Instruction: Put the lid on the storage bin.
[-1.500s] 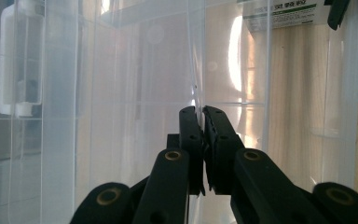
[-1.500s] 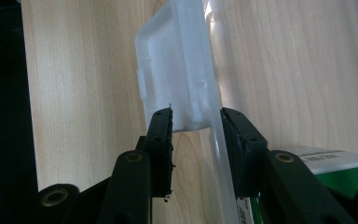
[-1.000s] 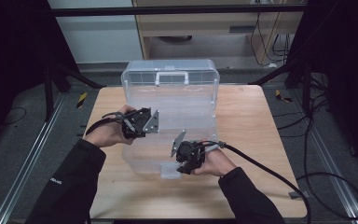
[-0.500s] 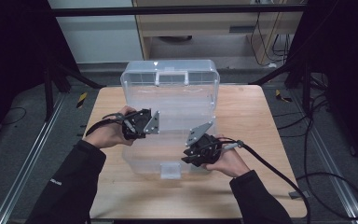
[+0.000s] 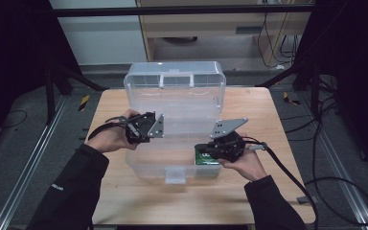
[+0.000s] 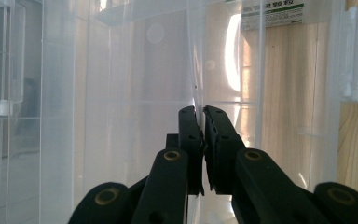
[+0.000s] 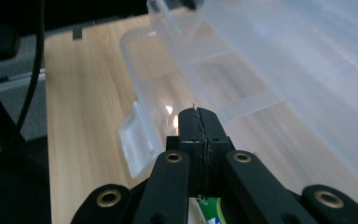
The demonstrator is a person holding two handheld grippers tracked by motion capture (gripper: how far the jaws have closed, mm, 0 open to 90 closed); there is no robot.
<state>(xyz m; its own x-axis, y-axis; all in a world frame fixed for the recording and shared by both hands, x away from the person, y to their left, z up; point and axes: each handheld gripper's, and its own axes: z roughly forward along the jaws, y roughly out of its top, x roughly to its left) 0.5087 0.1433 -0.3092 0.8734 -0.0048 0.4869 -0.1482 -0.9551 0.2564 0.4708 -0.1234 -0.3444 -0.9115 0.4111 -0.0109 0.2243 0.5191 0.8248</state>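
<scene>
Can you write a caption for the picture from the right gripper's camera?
Shut right gripper above the clear plastic box on the wooden table.

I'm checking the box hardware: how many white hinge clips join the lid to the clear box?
2, both on the back rim of the clear box below its raised lid: one left of centre, one right of centre. The gripper views show neither.

I saw the clear plastic box [image 5: 172, 143] sitting open mid-surface, lid upright behind, front latch facing me, and a green packet [image 5: 206, 157] in its right end.
</scene>
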